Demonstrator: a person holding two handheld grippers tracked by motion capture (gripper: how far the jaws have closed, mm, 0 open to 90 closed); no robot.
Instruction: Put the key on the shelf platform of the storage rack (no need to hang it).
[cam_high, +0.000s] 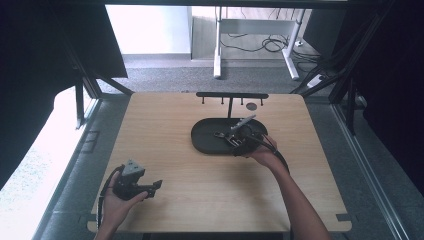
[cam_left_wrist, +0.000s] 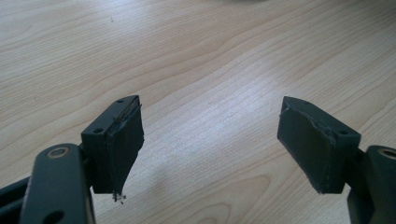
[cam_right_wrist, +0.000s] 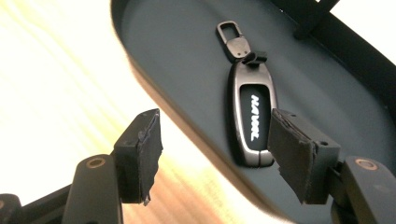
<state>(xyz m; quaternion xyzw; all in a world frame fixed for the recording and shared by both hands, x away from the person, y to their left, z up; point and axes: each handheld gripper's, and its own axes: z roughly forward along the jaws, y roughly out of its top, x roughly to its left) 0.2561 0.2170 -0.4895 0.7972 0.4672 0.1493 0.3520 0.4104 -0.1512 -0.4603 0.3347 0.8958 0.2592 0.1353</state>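
Wooden table (cam_high: 165, 150): both jaws gape empty; right gripper view reveals key fob (cam_right_wrist: 252, 116) lettering in tray (cam_right_wrist: 187, 56).

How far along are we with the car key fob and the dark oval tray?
Looks done: the dark car key fob with a metal clip lies flat inside the dark oval tray.

In hand: nothing. The right gripper is open just above the fob, pads off it.

Left: probably just backing the right gripper away. The left gripper is open over the bare light wooden table.

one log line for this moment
left gripper: open, over bare table | right gripper: open, above key fob | key fob: flat in tray
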